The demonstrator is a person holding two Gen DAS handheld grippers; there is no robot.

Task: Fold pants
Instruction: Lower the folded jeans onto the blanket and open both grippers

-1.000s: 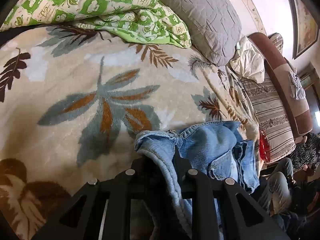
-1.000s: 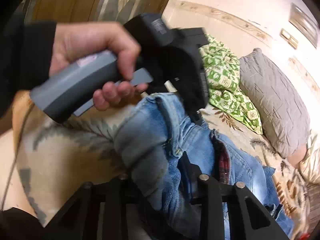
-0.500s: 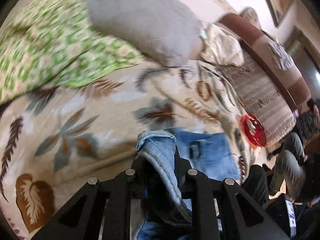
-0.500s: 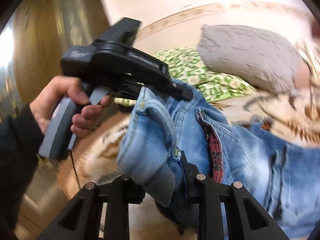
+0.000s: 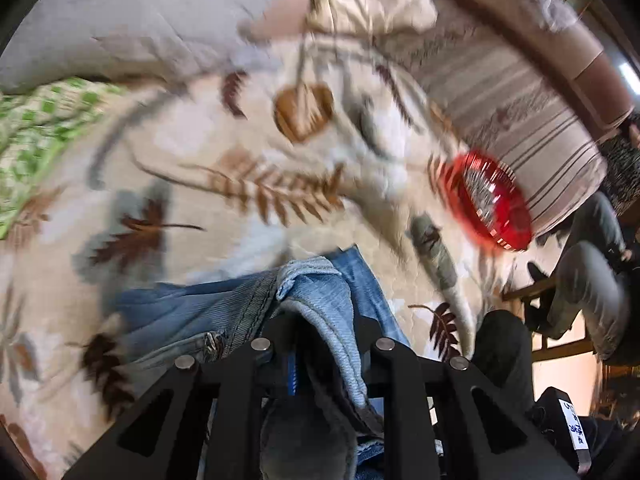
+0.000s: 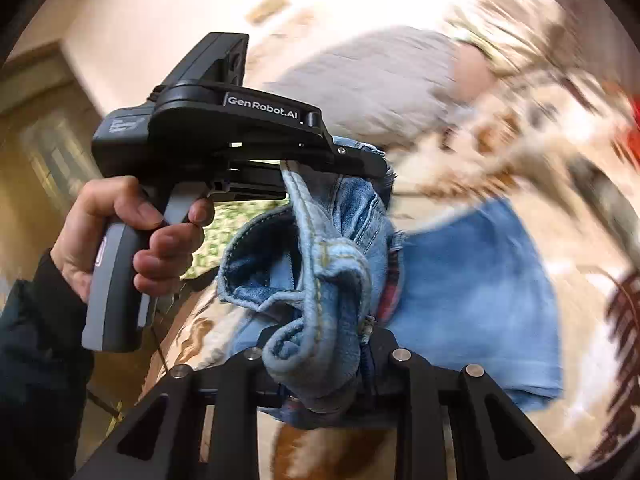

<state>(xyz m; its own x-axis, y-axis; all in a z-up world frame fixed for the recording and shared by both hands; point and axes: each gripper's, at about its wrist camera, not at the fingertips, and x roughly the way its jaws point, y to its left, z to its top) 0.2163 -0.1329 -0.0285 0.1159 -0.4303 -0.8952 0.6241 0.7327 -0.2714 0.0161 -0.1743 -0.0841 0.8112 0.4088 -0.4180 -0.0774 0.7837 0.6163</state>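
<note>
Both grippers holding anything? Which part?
Yes. Left gripper and right gripper each clamp a bunched hem edge of the jeans, lifted over the blanket.

The pants (image 5: 316, 292) are faded blue denim with stitched seams, the blanket (image 5: 248, 184) is soft, fuzzy leaf-printed cloth, the pillow (image 5: 132, 28) is matt grey quilted fabric, and the left gripper (image 6: 348, 160) is matt black plastic with a smooth grey handle.

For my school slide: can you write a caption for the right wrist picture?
Both grippers, left and right, pinch the blue jeans above a leaf-patterned blanket.
</note>
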